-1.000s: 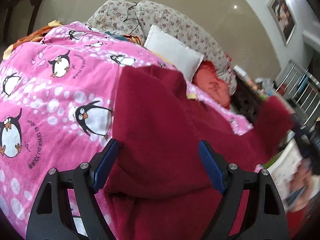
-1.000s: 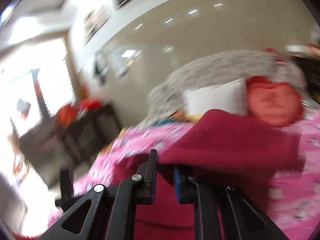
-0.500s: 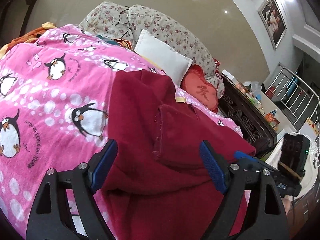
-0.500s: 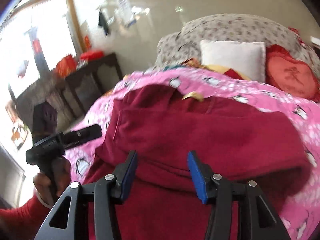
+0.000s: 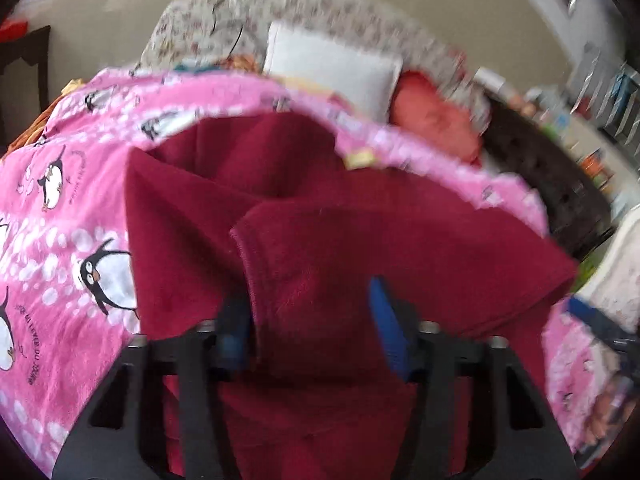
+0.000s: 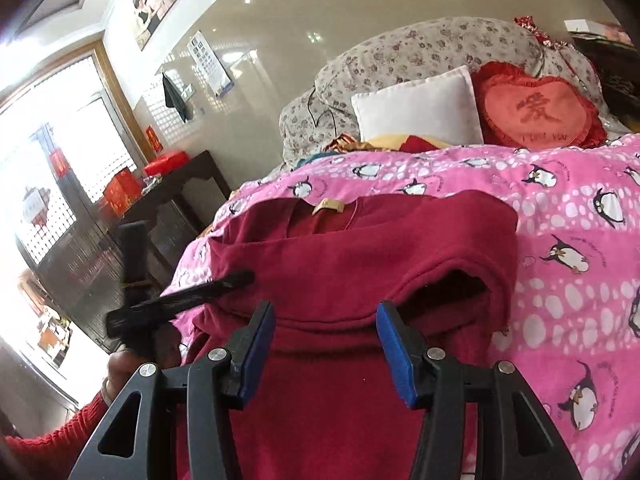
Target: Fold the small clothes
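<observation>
A dark red sweater [image 5: 320,216] lies on the pink penguin blanket [image 5: 60,200], with a sleeve folded over its body. My left gripper [image 5: 308,320] is open, its blue pads on either side of the folded sleeve cuff; the view is blurred. In the right wrist view the sweater [image 6: 360,248] shows its collar with a tan label [image 6: 328,207] and the cuff opening [image 6: 452,284] at the right. My right gripper [image 6: 326,336] is open and empty just above the sweater's lower part. The left gripper [image 6: 180,304] shows there at the sweater's left edge.
A white pillow [image 6: 416,116], a red heart cushion [image 6: 536,110] and a flowered quilt [image 6: 420,48] lie at the bed's head. Dark wooden furniture [image 6: 160,208] with red boxes stands left of the bed. A dark cabinet [image 5: 552,176] stands right of it.
My right gripper let go of the sleeve, opened and drew back. The sleeve now lies folded over the sweater. My left gripper moved in around the cuff and narrowed.
</observation>
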The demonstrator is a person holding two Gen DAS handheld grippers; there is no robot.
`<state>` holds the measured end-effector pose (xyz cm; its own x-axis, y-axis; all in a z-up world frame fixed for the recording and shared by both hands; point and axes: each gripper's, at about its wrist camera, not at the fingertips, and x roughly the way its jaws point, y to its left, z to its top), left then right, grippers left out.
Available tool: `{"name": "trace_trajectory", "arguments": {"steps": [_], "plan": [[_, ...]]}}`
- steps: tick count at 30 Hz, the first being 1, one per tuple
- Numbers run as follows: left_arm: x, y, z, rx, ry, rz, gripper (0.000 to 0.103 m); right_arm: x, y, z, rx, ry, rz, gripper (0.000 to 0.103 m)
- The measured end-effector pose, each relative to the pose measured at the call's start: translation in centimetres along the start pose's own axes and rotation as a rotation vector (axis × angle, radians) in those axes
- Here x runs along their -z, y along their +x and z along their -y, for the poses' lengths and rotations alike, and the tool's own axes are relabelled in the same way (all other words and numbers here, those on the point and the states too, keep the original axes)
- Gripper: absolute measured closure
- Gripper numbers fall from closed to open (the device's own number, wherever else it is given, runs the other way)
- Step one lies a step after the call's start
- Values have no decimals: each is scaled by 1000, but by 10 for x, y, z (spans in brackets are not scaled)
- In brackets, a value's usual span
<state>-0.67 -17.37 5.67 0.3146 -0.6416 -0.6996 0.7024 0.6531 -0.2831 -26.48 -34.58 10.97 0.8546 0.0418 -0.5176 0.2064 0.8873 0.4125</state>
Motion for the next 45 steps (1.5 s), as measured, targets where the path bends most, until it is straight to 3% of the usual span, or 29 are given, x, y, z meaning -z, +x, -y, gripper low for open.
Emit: {"name": "trace_trajectory", "arguments": {"steps": [2, 5, 7, 10, 13, 15, 19, 22, 27, 30, 32, 35, 39, 45], "plan": [[-1, 4, -1, -15, -11, -23, 87, -1, -8, 2, -17, 14, 15, 52], [-9, -13, -5, 58, -47, -21, 92, -6, -22, 8, -37, 44, 44, 52], [-19, -37, -7, 85, -48, 18, 93, -14, -29, 9, 11, 32, 65, 52], [-28, -66, -15, 51, -25, 76, 93, -29, -38, 10, 73, 34, 123, 52], [-17, -63, -39, 56, -82, 37, 93, -40, -28, 12, 98, 41, 136, 52], [-6, -47, -49, 33, -106, -7, 93, -42, -3, 12, 116, -6, 86, 52], [4, -19, -61, -7, -157, -38, 93, -16, 64, 26, 290, -89, -184, 56], [1, -22, -55, -38, -118, -12, 93, -6, 56, 18, 307, -146, -176, 56], [-1, -35, -51, -80, -50, 26, 87, -20, 32, 6, 280, -128, -119, 56], [-1, -44, -55, -69, -68, 54, 74, -33, 35, 2, 306, -148, -98, 56], [-2, -49, -57, -62, -90, 82, 57, -40, 44, 9, 334, -130, -91, 56], [-5, -48, -60, -68, -119, 125, 47, -46, 60, 26, 363, -88, -98, 56], [-5, -17, -61, -121, -109, 50, 47, -42, 88, 47, 412, -89, -155, 56], [3, -16, -71, -91, -138, 25, 47, -34, 16, 40, 274, -58, -51, 54]]}}
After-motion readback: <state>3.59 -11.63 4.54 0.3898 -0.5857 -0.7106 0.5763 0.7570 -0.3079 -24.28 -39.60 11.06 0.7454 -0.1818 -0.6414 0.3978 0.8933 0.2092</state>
